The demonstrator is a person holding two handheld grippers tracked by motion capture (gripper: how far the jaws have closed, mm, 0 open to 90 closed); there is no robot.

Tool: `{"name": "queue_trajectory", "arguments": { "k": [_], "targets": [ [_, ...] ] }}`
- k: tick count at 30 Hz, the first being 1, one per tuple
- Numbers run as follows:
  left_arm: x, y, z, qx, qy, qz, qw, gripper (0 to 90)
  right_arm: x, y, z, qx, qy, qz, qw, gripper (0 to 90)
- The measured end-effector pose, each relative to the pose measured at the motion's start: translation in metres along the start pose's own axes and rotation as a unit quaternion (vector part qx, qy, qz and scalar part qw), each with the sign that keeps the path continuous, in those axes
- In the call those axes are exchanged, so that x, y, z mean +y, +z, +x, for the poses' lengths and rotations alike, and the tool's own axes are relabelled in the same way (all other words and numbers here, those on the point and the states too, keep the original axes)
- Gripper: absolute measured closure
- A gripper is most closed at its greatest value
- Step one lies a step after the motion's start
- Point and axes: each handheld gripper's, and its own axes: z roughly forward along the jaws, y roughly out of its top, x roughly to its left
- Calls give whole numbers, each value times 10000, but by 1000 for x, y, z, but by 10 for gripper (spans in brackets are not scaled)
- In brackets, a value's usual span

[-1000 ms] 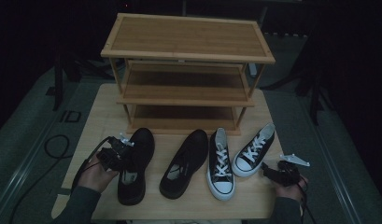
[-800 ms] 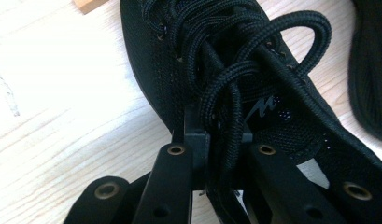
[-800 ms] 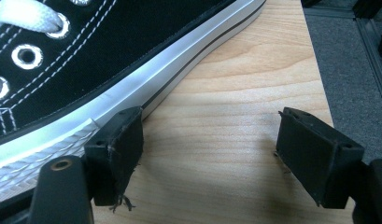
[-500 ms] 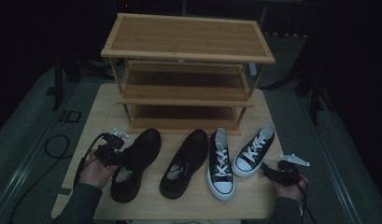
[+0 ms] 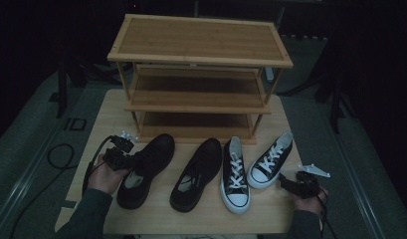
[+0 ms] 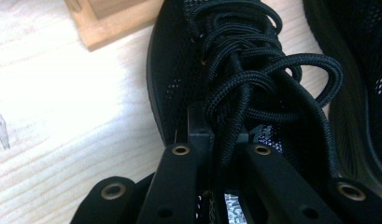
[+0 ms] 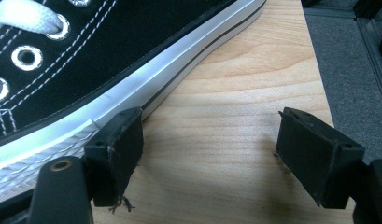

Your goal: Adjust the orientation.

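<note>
Two black mesh shoes and two black-and-white canvas sneakers lie in a row on the wooden table (image 5: pixel 107 115). My left gripper (image 5: pixel 122 158) sits on the left black shoe (image 5: pixel 146 167); its jaws have just been closing. In the left gripper view that gripper (image 6: pixel 226 133) is shut with the black shoe's (image 6: pixel 179 70) laces pinched between the pads. My right gripper (image 5: pixel 286 183) rests by the heel of the rightmost sneaker (image 5: pixel 270 159). In the right gripper view it (image 7: pixel 212 135) stands open over bare wood, its left pad against the sneaker's (image 7: pixel 86 60) white sole.
A three-tier wooden shoe rack (image 5: pixel 198 55) stands at the back of the table, its shelves bare. The second black shoe (image 5: pixel 196 174) and the other sneaker (image 5: pixel 235 174) lie between my grippers. Dark floor surrounds the table.
My left gripper has shifted slightly away from me along the left black shoe, and the shoe's toe has swung to the right. The right gripper has stayed put.
</note>
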Motion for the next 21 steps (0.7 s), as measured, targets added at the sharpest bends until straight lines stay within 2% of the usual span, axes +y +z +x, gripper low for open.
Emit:
{"name": "queue_trajectory", "arguments": {
  "k": [12,21],
  "targets": [
    [24,2,3,60,-50,-177,9998,869,0,0,0,-1,2,-1,10000,228],
    [42,14,8,115,-283,-352,9989,868,0,0,0,-1,2,-1,10000,228]
  ]
}}
